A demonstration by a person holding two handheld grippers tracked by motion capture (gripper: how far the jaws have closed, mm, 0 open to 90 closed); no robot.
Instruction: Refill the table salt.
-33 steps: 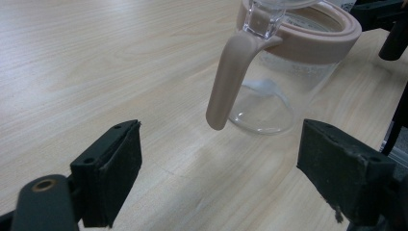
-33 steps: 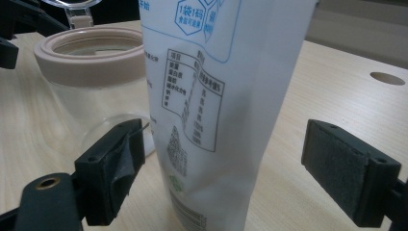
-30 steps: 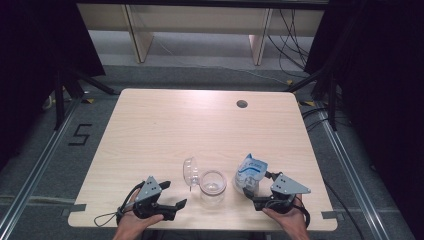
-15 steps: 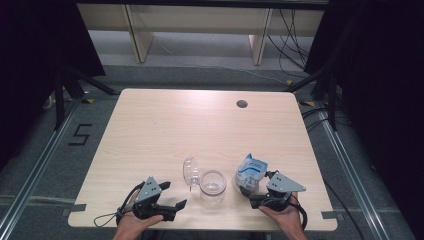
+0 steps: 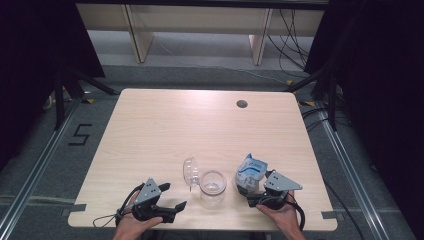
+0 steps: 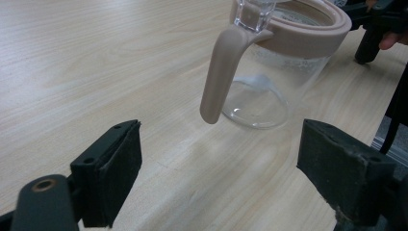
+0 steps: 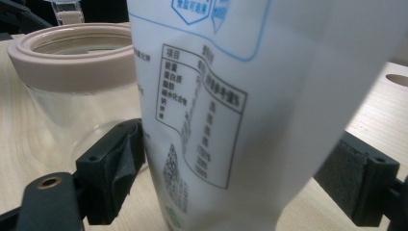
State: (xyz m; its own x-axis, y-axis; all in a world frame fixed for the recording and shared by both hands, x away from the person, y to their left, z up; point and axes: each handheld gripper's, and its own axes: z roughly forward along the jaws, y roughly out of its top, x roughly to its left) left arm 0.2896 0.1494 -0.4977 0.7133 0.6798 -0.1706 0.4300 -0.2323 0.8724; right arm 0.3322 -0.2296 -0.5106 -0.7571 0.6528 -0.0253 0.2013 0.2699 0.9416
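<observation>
Grasp stage: right gripper (image 5: 256, 192) agape around white-and-blue plastic pouch (image 5: 250, 172), right of clear glass jar (image 5: 212, 186); closing due. Left gripper (image 5: 172, 200) agape, empty.

A clear glossy glass jar (image 5: 213, 185) with matt beige plastic rim stands on pale wood-grain table (image 5: 175, 130).

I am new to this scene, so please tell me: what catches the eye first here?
The clear jar with a beige rim stands open near the table's front edge. Beside it stands a white-and-blue pouch, between the open right tongs. The left tongs, also open, face the jar's handle.
</observation>
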